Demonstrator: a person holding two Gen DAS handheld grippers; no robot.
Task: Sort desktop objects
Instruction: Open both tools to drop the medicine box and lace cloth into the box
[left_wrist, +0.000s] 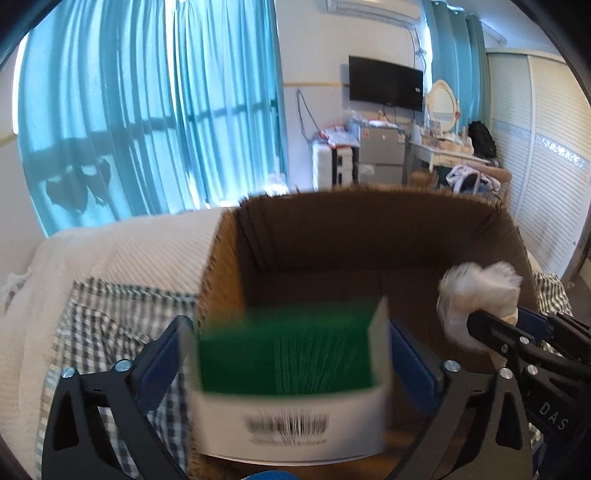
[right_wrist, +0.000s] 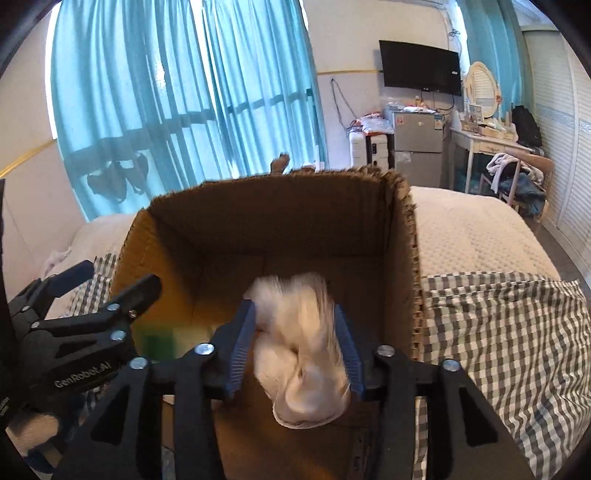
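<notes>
A green-and-white carton (left_wrist: 288, 354) with a barcode on its near end sits blurred between the fingers of my left gripper (left_wrist: 288, 332), over the open cardboard box (left_wrist: 369, 199). The blue pads stand wide of its sides with slim gaps, so the gripper is open. A white crumpled bundle (right_wrist: 303, 350) shows blurred between the pads of my right gripper (right_wrist: 293, 310), loose over the cardboard box (right_wrist: 258, 184); this gripper is open too. The left wrist view has the right gripper (left_wrist: 498, 325) at the right with the bundle (left_wrist: 476, 295). The right wrist view has the left gripper (right_wrist: 103, 284) and the carton (right_wrist: 159, 341).
The cardboard box stands on a grey checked cloth (right_wrist: 498, 332) spread over a white quilted bed (left_wrist: 129, 251). Teal curtains (left_wrist: 147, 110) hang behind. A wall television (left_wrist: 386, 83), a small fridge (right_wrist: 417, 140) and a cluttered dressing table (left_wrist: 450, 151) stand at the far right.
</notes>
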